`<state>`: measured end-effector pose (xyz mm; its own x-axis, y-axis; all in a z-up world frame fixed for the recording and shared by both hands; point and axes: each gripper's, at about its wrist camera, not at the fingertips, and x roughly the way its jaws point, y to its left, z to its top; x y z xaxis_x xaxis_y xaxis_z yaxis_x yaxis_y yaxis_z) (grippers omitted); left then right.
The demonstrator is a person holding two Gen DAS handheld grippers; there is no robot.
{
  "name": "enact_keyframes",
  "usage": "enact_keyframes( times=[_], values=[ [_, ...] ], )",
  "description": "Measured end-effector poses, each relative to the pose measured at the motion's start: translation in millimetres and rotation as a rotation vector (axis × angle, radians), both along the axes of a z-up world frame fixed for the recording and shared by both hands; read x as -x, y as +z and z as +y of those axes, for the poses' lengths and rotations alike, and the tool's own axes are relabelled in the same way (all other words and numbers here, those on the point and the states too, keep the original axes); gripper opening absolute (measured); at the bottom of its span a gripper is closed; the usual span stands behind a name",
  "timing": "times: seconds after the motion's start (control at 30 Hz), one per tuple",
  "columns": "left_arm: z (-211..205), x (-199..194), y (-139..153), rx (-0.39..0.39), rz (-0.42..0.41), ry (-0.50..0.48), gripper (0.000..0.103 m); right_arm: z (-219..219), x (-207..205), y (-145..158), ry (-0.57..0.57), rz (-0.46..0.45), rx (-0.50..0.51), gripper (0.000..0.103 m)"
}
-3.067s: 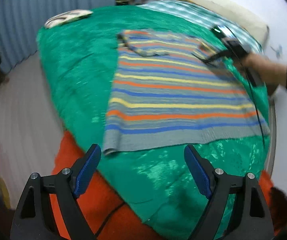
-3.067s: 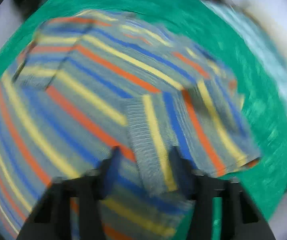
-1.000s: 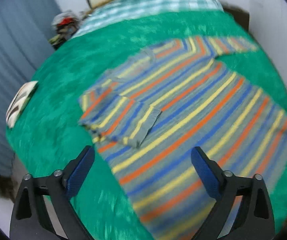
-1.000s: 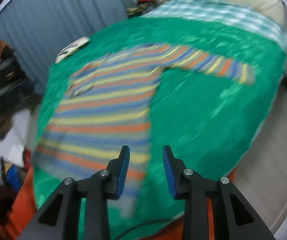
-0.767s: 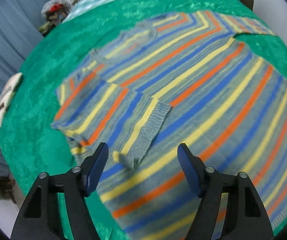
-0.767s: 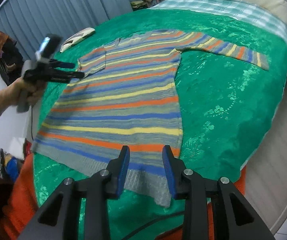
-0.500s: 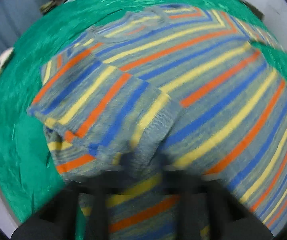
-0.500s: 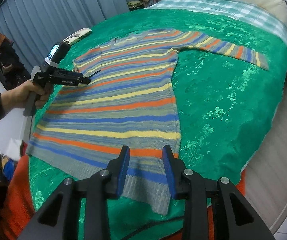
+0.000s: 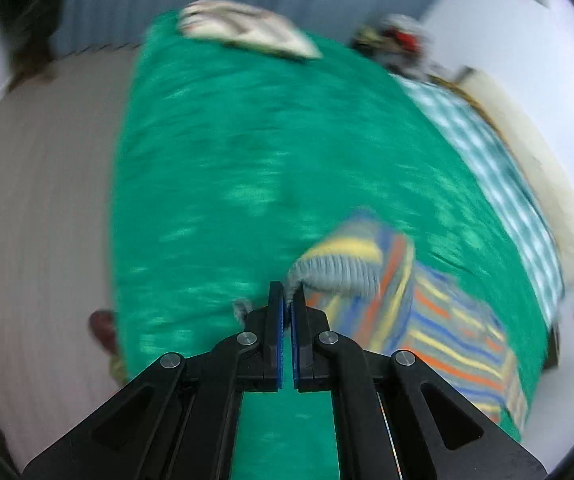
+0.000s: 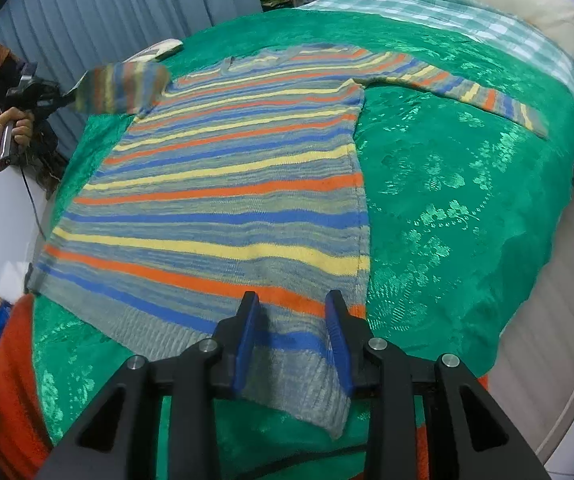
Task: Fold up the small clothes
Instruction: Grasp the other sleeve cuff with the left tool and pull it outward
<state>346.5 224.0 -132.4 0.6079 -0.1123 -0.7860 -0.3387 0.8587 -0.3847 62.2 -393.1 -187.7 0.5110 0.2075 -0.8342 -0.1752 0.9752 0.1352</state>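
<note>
Left tool (image 9: 288, 300) clamped on sweater (image 10: 223, 184) sleeve cuff (image 9: 333, 276); right tool (image 10: 293, 316) partly open, empty, over hem.

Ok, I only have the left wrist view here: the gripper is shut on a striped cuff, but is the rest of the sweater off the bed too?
Observer: No. The sweater body lies flat on the green bedspread; only the held sleeve is lifted.
Operator: And the second sleeve?
Observer: The other sleeve lies stretched out straight toward the checked sheet.
Operator: Where is the right gripper?
Observer: The right gripper is open, over the hem near its corner, gripping nothing.
</note>
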Motion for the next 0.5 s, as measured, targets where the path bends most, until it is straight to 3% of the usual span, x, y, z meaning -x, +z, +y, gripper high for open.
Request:
enact_keyframes(
  times=[0.13,0.4,0.47,0.5],
  values=[
    [19.8,8.8,-36.1,0.036,0.084,0.060,0.001,3.8,-2.3,-1.9,0.001,0.002,0.007,0.039],
    [28.9,29.2,-66.1,0.110,0.107,0.083,0.004,8.9,-7.1,-4.0,0.005,0.012,0.031,0.040],
    [31.1,31.5,-69.5,0.152,0.087,0.082,0.023,11.3,-8.0,-4.4,0.010,0.011,0.042,0.041],
    [33.1,34.5,-72.6,0.195,0.072,0.079,0.049,12.6,-7.9,-4.5,0.012,0.010,0.048,0.042]
  ],
)
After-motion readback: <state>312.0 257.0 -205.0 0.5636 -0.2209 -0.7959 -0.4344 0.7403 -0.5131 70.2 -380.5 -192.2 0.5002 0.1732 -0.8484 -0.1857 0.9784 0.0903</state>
